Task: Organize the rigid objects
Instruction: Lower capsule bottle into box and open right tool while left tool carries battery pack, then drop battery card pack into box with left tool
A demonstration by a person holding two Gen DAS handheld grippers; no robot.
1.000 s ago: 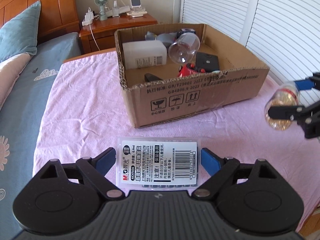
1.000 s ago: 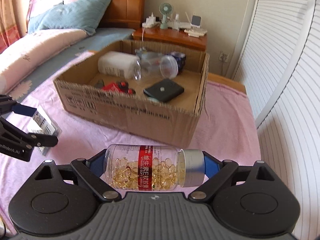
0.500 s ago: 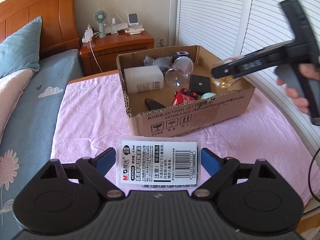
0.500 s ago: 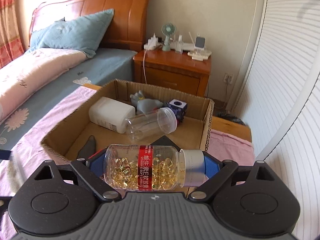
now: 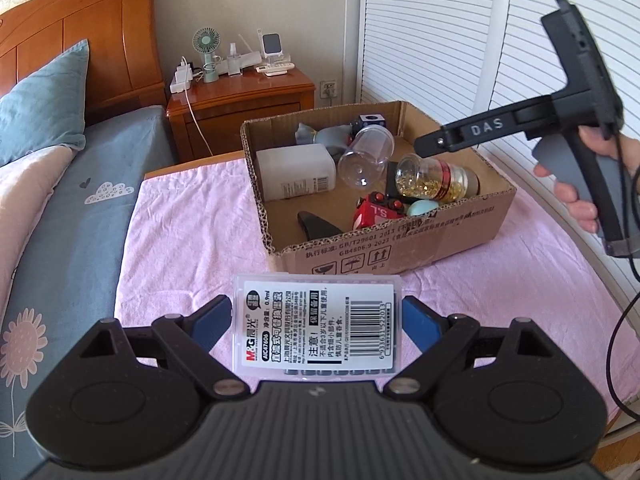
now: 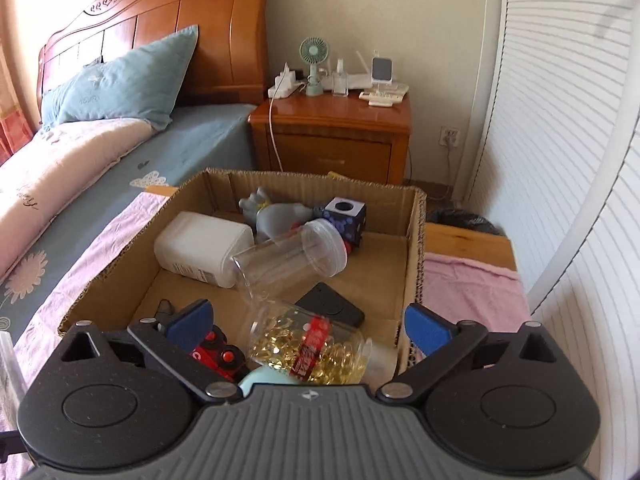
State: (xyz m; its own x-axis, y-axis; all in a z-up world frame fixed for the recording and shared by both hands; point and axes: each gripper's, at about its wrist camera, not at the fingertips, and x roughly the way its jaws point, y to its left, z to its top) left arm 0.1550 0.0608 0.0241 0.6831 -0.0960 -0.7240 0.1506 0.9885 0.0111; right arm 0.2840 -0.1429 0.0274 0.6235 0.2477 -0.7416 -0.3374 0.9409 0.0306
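My left gripper (image 5: 316, 320) is shut on a clear plastic case with a white barcode label (image 5: 318, 326), held above the pink blanket short of the cardboard box (image 5: 400, 252). My right gripper (image 6: 308, 322) is open and empty above the box's near right corner; it also shows in the left wrist view (image 5: 436, 146). The capsule bottle with a red label (image 6: 310, 346) lies loose in the box below the open jaws, also seen in the left wrist view (image 5: 436, 178).
The box (image 6: 414, 240) also holds a white bottle (image 6: 202, 254), a clear jar (image 6: 292, 256), a grey figure (image 6: 276, 214), a dark cube (image 6: 346, 218), a black case (image 6: 332, 310) and a red toy (image 6: 216, 350). A wooden nightstand (image 6: 336, 128) stands behind. Shutter doors (image 5: 460, 40) are at right.
My right gripper moved over the box, opened and let go of the capsule bottle, which now lies in the box. My left gripper kept hold of the case and rose slightly.
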